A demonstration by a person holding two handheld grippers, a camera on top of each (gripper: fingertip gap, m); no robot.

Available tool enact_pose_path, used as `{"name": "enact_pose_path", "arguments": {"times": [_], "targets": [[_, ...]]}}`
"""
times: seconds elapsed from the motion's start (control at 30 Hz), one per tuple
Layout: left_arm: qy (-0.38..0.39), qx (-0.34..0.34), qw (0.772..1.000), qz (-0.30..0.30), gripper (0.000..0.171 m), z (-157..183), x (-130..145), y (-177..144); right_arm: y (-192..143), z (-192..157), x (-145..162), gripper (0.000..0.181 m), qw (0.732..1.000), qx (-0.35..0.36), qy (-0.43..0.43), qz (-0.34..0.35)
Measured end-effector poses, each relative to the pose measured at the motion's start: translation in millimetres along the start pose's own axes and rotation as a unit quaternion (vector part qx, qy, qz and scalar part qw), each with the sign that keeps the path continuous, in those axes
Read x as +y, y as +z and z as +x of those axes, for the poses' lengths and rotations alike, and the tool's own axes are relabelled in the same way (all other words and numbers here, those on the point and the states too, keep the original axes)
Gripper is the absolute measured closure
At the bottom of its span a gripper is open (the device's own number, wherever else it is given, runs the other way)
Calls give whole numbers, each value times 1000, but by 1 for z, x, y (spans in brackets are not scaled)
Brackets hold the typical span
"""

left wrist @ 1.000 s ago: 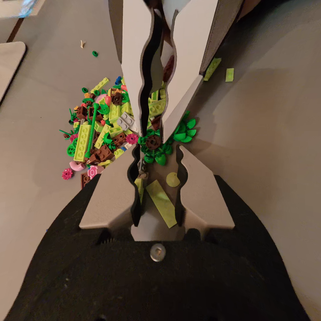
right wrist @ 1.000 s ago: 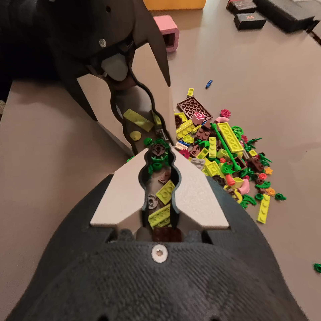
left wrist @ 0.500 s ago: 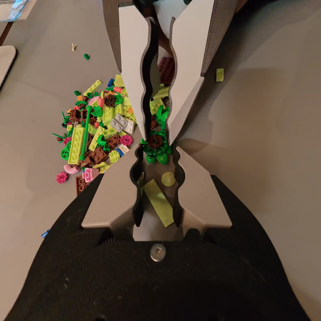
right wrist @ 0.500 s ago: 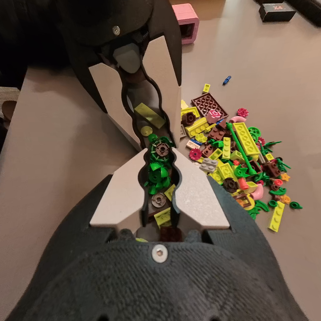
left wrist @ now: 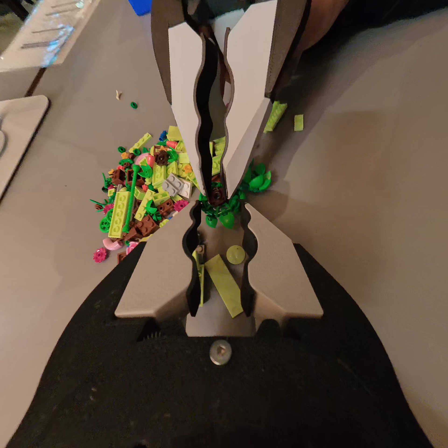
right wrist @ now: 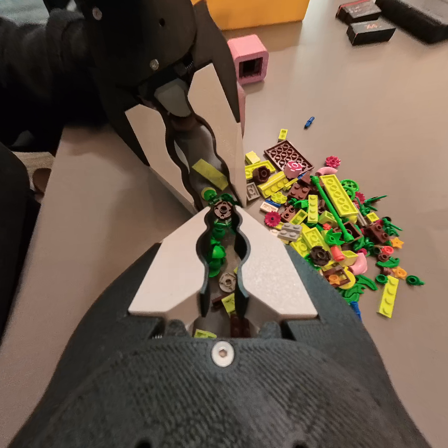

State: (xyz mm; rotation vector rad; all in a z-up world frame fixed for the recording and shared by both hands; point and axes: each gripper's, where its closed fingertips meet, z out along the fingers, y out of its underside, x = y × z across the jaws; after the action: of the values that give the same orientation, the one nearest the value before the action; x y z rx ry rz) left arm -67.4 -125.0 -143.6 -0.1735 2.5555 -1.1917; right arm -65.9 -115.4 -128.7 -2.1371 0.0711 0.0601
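Note:
My two grippers meet tip to tip over a grey table (left wrist: 351,194). My right gripper (right wrist: 223,209) is shut on a small brown round piece (right wrist: 223,209) at its fingertips. It comes in from the top of the left wrist view (left wrist: 217,192), with the brown piece (left wrist: 217,194) between its tips. My left gripper (left wrist: 220,206) holds a green leafy piece (left wrist: 226,220) between its tips, jaws a little apart. The brown piece sits on top of the leaves. The left gripper also shows in the right wrist view (right wrist: 219,204), with the leaves (right wrist: 209,194) at its tips.
A pile of small bricks (left wrist: 145,194) lies beside the grippers; it also shows in the right wrist view (right wrist: 327,218). A lime tile (left wrist: 224,286) and lime disc (left wrist: 235,253) lie under my left gripper. A pink cube (right wrist: 249,58), yellow box (right wrist: 257,12) and black boxes (right wrist: 371,29) stand farther off. The tips of both grippers are at nearly the same place. My left tips are roughly 6 cm from the lime tile (left wrist: 224,286). Look for it in the right wrist view (right wrist: 210,171) too.
Both grippers stay tip to tip on the brown and green pieces. Both views have swayed a little against the brick pile. Neither grip has visibly changed.

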Motion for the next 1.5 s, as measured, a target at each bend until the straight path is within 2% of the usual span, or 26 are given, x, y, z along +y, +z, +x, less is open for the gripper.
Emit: {"name": "enact_pose_path", "arguments": {"times": [0.1, 0.27, 0.33, 0.53, 0.6, 0.73, 0.87, 0.93, 0.97, 1.03, 1.1, 1.17, 1.3, 1.37, 1.5], "targets": [[-6, -21, 999, 28, 139, -8, -8, -5, -8, 3, -8, 171, 999, -16, 32, 34], [-9, -32, 998, 61, 119, -14, -15, -10, -25, 12, -17, 171, 990, -48, 104, 86], [11, -53, 996, 71, 119, -17, -18, -11, -27, 11, -19, 171, 983, -74, 134, 100], [59, -92, 983, 144, 145, -16, -43, -23, -31, -4, -28, 171, 940, -192, 245, 137], [62, -79, 981, 166, 157, -11, -48, -27, -33, -7, -32, 171, 924, -222, 273, 149], [37, -51, 979, 192, 167, -6, -53, -28, -36, -8, -34, 171, 892, -269, 323, 166], [-27, -41, 980, 194, 167, -15, -52, -27, -37, 1, -36, 171, 881, -267, 343, 184], [-78, -42, 978, 189, 168, -25, -49, -26, -43, 14, -39, 161, 895, -225, 321, 212], [-107, -46, 976, 185, 167, -31, -47, -26, -45, 19, -39, 155, 913, -189, 288, 217], [-170, -38, 968, 181, 167, -39, -41, -24, -46, 25, -39, 146, 958, -97, 178, 204], [-235, -8, 954, 183, 168, -41, -38, -22, -45, 25, -40, 140, 982, -6, 60, 179], [-283, 26, 940, 190, 168, -40, -38, -20, -44, 21, -44, 138, 983, 71, -52, 160], [-320, 77, 922, 202, 167, -33, -43, -20, -40, 17, -42, 152, 950, 185, -231, 104], [-310, 84, 927, 192, 167, -28, -42, -19, -37, 15, -41, 158, 937, 199, -269, 97], [-280, 87, 939, 181, 167, -20, -44, -17, -35, 5, -39, 161, 943, 161, -271, 105]]}}
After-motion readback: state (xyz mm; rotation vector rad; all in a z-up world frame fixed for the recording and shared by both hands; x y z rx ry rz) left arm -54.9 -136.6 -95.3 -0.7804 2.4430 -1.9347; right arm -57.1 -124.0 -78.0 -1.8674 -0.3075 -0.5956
